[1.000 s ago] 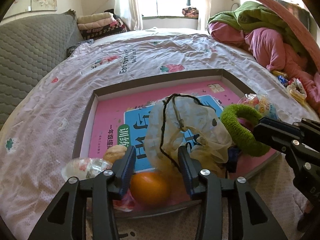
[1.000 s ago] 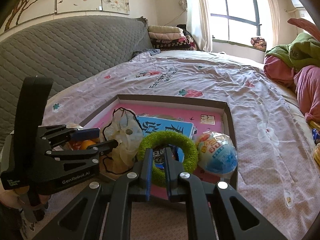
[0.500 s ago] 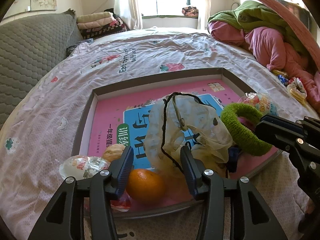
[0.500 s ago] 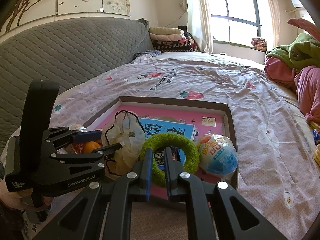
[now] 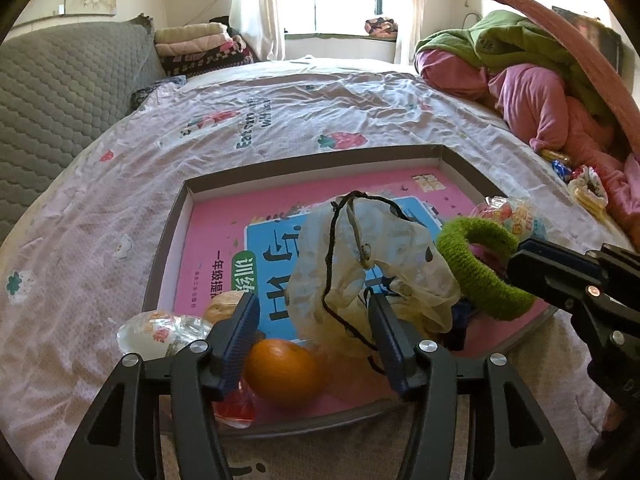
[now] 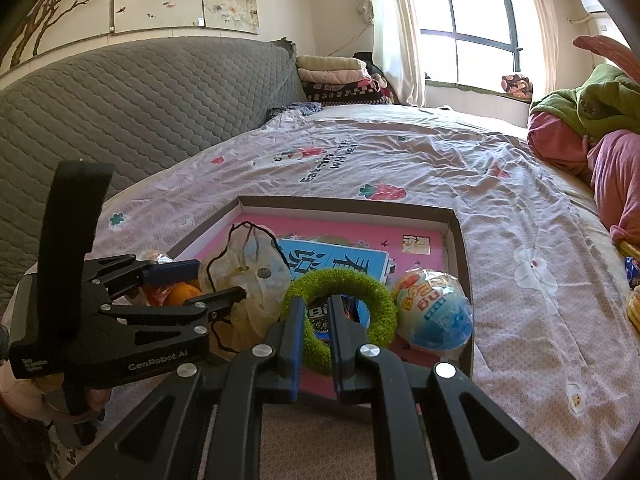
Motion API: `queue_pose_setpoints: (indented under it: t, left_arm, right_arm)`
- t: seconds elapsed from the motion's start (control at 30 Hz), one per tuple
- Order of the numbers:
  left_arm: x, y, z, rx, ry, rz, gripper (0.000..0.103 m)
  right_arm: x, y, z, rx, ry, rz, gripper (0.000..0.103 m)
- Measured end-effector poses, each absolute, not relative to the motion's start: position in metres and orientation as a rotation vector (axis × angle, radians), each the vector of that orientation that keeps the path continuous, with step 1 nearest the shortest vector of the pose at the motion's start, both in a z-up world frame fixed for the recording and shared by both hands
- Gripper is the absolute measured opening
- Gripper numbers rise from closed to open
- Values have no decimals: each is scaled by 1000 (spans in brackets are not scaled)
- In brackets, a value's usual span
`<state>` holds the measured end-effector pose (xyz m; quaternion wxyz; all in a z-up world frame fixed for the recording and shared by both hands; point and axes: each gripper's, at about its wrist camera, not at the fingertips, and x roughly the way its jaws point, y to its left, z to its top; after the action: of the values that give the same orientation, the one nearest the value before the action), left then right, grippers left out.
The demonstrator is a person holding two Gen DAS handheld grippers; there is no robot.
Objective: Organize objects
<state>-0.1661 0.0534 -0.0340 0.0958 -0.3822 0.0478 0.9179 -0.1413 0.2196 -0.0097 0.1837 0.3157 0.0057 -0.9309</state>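
The left gripper (image 5: 312, 330) jaws have just been opening off the orange (image 5: 282, 372).

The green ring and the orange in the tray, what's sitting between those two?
The crumpled cream mesh bag with its black drawstring lies between the green ring and the orange, shown best in the left wrist view.

Bed (image 5: 280, 120) with strawberry-print sheet, shallow box (image 5: 312, 160), pink-green clothes heap (image 5: 540, 80), folded blankets (image 5: 200, 46)

Bright sun comes in through the window (image 5: 332, 12), which glows white. The bed (image 5: 280, 120) below it looks curved, and both pictures have dark round corners. Everything looks sharp.
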Motion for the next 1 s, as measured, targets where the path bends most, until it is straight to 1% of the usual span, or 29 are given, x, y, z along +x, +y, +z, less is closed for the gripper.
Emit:
queue_pose_setpoints:
  t: [0.17, 0.27, 0.33, 0.43, 0.57, 0.9, 1.0]
  left_arm:
    - [-166, 53, -32, -1134, 133, 2720, 59]
    - [-165, 53, -30, -1133, 130, 2722, 59]
    - [-165, 53, -29, -1132, 123, 2724, 60]
    - [-164, 52, -27, -1129, 113, 2724, 62]
    - [-163, 50, -22, -1117, 99, 2725, 65]
    - [-159, 51, -11, -1090, 85, 2725, 66]
    - [-158, 49, -8, -1076, 79, 2736, 66]
  right_arm:
    - [-142, 219, -9, 898, 6, -2621, 14]
    - [-142, 219, -9, 895, 6, -2623, 20]
    - [-142, 219, -8, 888, 8, -2628, 27]
    - [-141, 219, -6, 881, 9, -2634, 30]
    - [-141, 220, -5, 877, 10, -2645, 31]
    - [-140, 223, -3, 871, 11, -2663, 33]
    - [-140, 223, -2, 871, 14, -2670, 35]
